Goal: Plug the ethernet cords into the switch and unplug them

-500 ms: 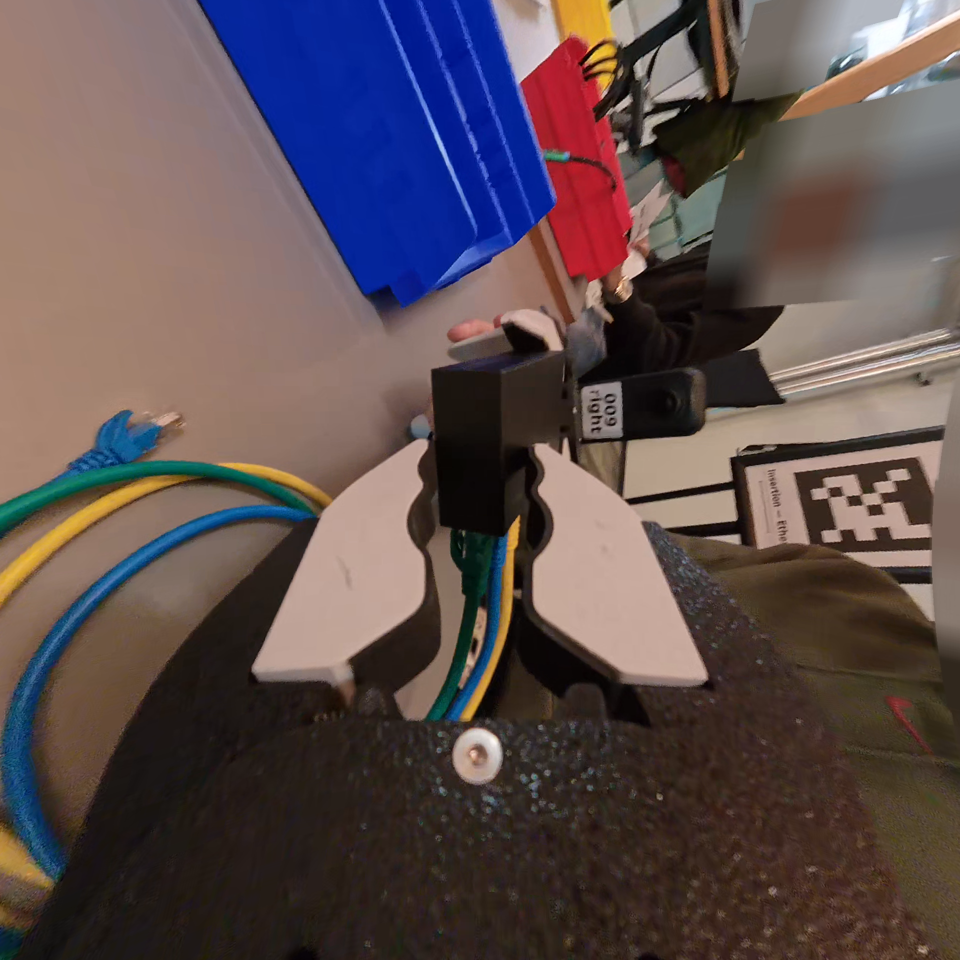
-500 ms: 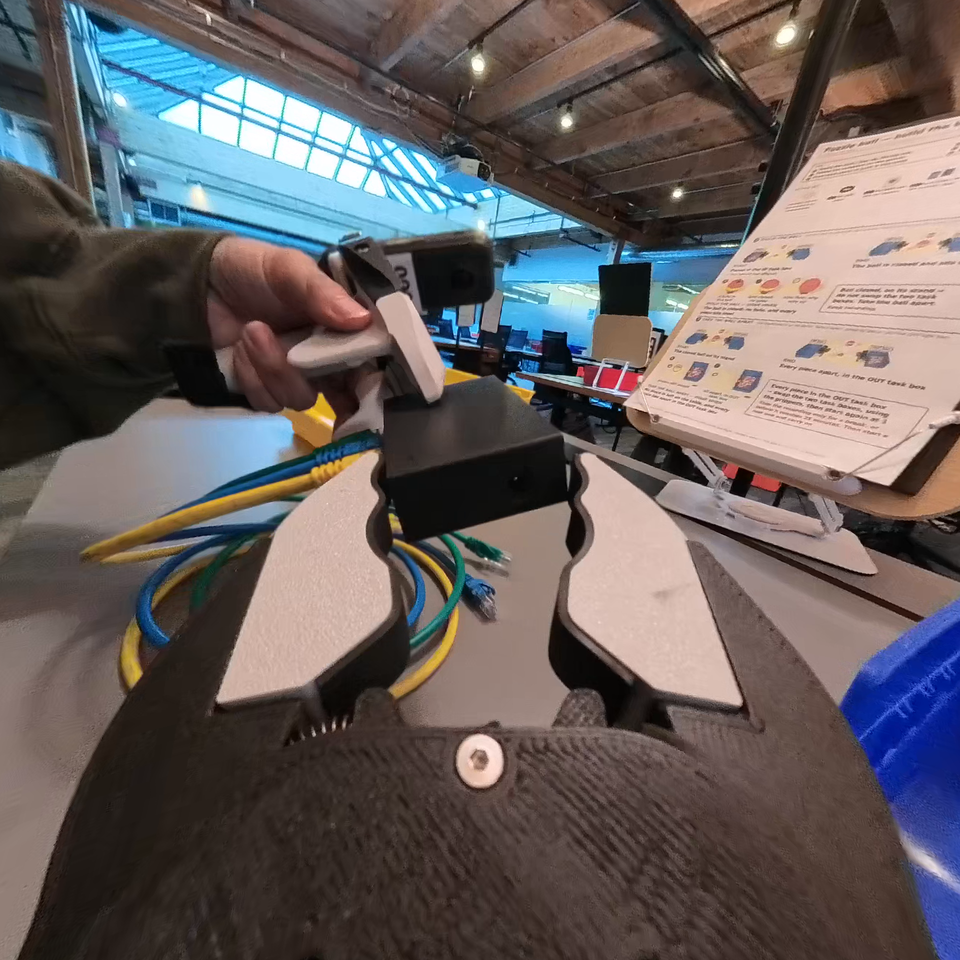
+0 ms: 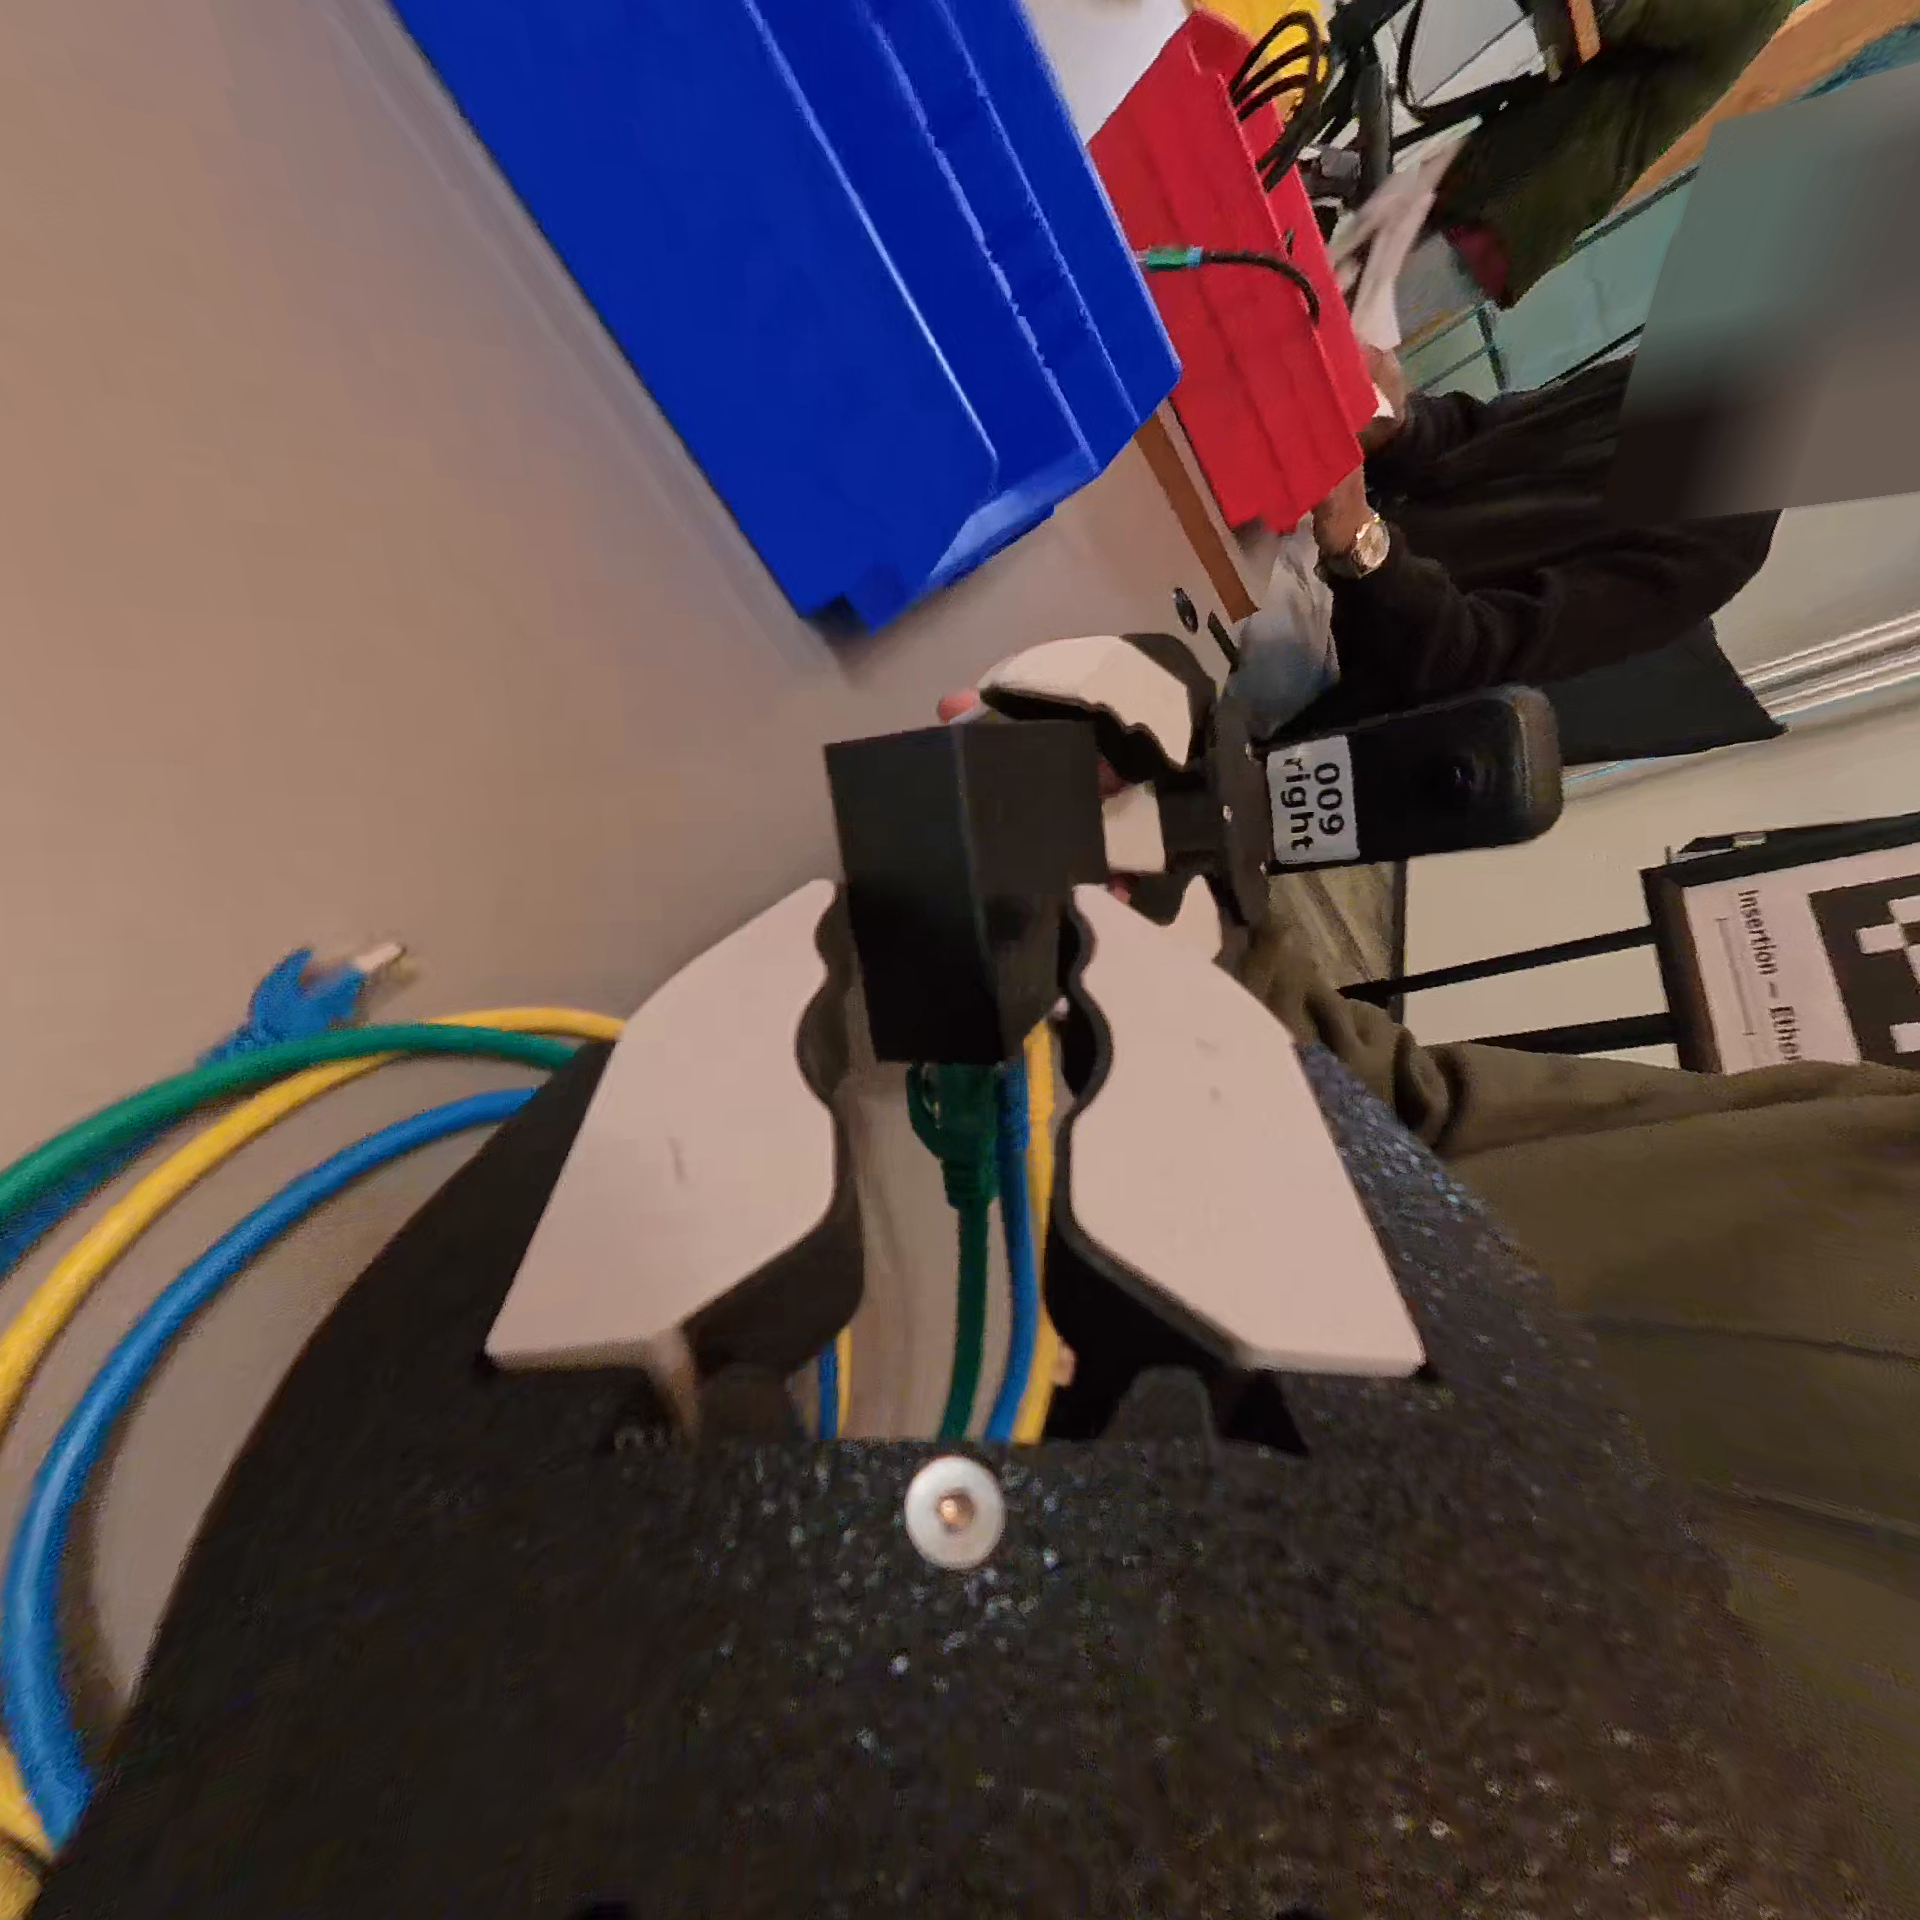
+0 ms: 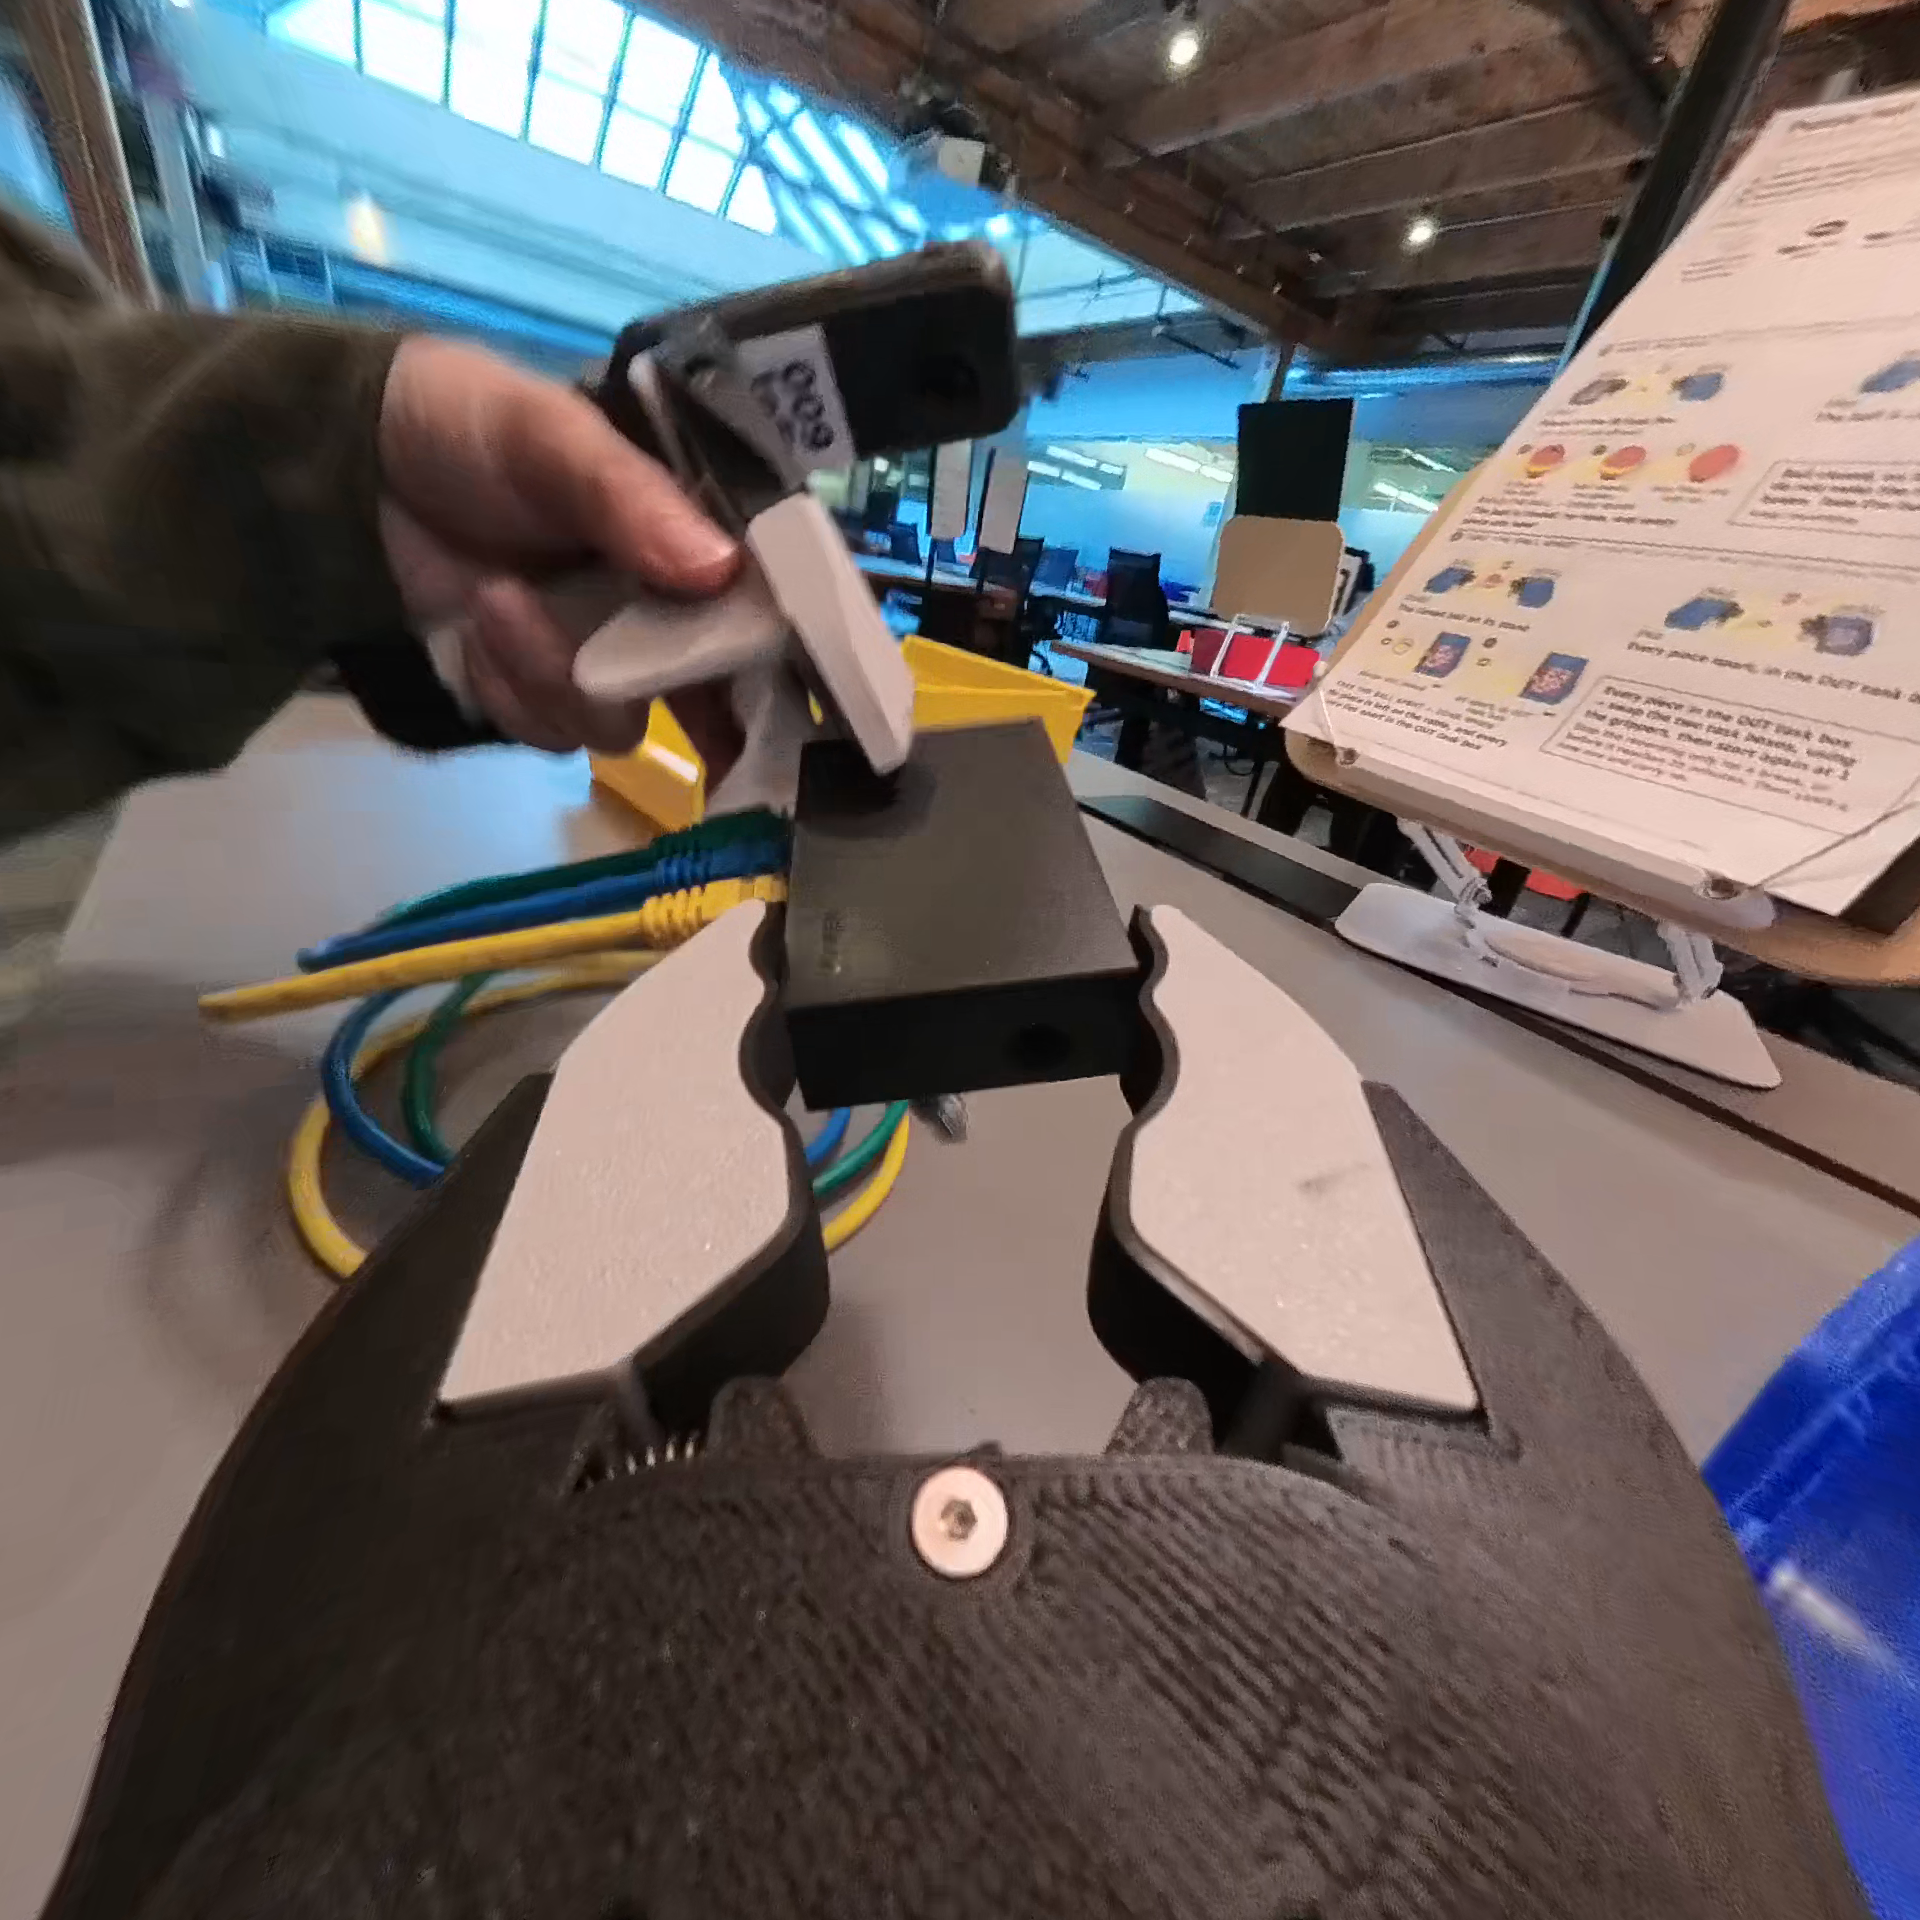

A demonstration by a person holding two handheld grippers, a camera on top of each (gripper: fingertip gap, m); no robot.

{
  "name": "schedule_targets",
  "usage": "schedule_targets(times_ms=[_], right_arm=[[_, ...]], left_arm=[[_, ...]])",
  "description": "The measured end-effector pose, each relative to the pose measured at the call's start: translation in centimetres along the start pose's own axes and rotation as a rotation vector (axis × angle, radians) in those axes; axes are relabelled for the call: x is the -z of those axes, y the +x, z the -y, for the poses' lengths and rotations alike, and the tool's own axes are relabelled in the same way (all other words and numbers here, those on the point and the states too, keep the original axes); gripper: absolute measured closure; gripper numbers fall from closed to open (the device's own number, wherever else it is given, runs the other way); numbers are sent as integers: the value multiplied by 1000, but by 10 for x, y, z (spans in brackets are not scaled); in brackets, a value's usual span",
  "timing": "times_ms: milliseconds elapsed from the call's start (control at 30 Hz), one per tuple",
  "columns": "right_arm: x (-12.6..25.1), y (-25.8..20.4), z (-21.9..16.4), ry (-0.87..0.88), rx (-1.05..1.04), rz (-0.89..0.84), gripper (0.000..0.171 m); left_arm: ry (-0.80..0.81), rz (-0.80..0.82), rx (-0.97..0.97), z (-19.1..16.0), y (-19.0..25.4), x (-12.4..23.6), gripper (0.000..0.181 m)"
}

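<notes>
Each gripper is showing the same build. The left gripper [image 3: 951, 966] is carrying a wide black body with a sparkly, grainy surface, and a single pale round screw [image 3: 953, 1511] is sitting in the middle of it. Two pale grey fingers [image 3: 686, 1153] with wavy black inner edges are tapering forward. The right gripper [image 4: 956, 997] is wearing a ribbed, woven-looking black shell with a silver hex screw [image 4: 958, 1523], and a small coil spring [image 4: 649, 1447] is peeking out by one finger base. A black camera [image 3: 1455, 774] with a white sticker is riding on top. An olive green sleeve [image 4: 177, 520] is covering the person's arm.
</notes>
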State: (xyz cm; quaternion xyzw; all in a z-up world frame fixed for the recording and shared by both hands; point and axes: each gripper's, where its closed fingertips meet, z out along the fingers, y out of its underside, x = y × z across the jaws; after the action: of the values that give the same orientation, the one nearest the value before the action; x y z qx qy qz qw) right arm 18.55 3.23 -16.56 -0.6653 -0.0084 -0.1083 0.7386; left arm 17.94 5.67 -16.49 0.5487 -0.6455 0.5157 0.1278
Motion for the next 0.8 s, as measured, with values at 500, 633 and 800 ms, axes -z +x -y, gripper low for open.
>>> schedule_targets(times_ms=[500,633,800], right_arm=[[3,-2,13,109,-5,-8,109],[4,-4,14,119,-4,21,109],[5,-8,17,143,-7,63,109]], left_arm=[[-9,-268,180,-14,-7,-14,117],[-21,-312,161,-15,1,-15,132],[-35,-419,240,-17,6,-12,138]])
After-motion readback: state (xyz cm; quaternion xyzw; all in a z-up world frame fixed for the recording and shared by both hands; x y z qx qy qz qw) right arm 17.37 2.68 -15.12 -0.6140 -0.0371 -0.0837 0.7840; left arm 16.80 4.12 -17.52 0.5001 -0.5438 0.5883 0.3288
